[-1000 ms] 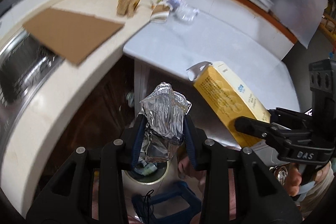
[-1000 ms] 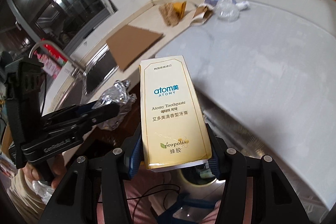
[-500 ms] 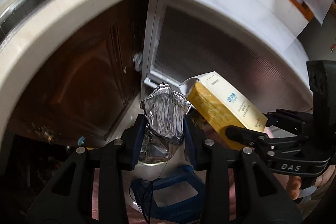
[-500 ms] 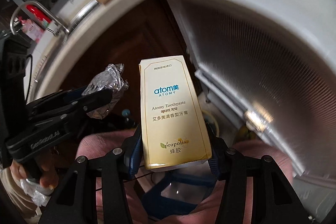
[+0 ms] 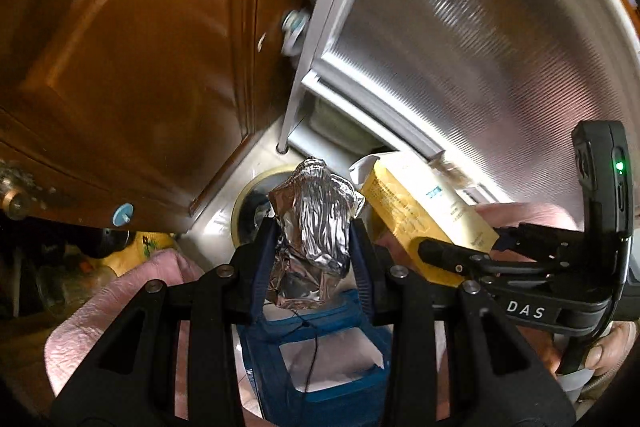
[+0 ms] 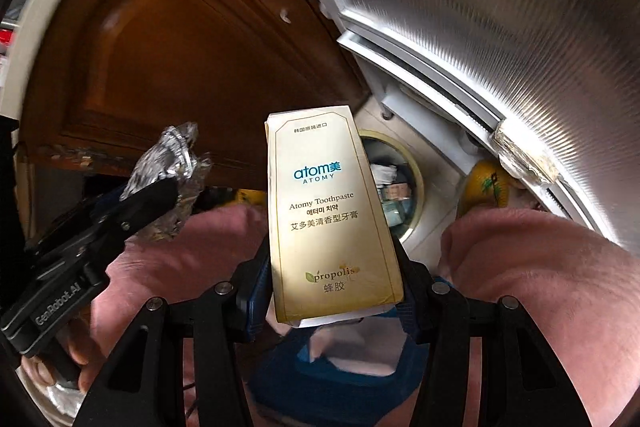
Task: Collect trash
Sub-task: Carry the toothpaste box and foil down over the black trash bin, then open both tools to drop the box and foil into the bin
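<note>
Two tongs: left tongs (image 5: 312, 239) clamp one foil wad (image 5: 316, 223), right tongs (image 6: 334, 279) clamp one toothpaste box (image 6: 330, 215); one bin (image 6: 400, 183) below.

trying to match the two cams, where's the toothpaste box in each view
Left wrist: the toothpaste box sits right of centre, clamped in the right hand-held gripper, beside the foil.
Right wrist: it fills the centre, standing between the fingers.
Shared landmark: the round bin on the floor behind it.

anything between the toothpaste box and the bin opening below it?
Nothing. In the right wrist view the toothpaste box, in the right hand-held gripper, overlaps the trash bin rim with only open air between.
</note>
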{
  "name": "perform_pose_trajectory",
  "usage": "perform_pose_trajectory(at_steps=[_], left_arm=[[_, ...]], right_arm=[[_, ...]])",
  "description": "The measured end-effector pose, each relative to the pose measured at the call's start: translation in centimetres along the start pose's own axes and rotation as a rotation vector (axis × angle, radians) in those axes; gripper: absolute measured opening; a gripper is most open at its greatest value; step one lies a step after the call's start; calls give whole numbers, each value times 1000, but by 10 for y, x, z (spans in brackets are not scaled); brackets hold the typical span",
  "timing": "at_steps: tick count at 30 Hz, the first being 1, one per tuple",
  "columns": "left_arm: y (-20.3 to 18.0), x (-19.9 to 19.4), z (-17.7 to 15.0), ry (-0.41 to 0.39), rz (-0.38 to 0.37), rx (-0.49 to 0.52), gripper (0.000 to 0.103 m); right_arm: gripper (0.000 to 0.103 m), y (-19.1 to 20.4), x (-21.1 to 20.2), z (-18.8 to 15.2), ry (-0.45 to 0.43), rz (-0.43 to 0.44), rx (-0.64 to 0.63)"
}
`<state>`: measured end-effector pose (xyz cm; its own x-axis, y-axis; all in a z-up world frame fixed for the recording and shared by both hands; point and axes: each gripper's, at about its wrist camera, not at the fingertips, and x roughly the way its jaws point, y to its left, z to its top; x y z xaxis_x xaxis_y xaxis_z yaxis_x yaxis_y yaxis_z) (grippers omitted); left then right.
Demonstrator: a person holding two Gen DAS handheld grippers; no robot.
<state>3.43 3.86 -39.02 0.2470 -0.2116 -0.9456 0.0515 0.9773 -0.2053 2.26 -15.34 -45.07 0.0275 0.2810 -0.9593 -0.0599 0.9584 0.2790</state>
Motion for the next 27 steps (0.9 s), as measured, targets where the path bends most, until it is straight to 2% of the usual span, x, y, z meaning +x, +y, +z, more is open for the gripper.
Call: perform_pose_trajectory(at_steps=[6, 11, 22, 27], left_arm=[[17, 52, -4, 70, 8, -40, 33], [23, 80, -12, 122, 4, -56, 33], [19, 111, -13, 166, 25, -20, 33], [20, 112, -10, 153, 16, -26, 33]], right_arm=[[53, -7, 56, 9, 90, -48, -4], [53, -2, 81, 16, 103, -85, -50], [53, -11, 100, 26, 152, -70, 2], [54, -11, 103, 30, 158, -57, 10]])
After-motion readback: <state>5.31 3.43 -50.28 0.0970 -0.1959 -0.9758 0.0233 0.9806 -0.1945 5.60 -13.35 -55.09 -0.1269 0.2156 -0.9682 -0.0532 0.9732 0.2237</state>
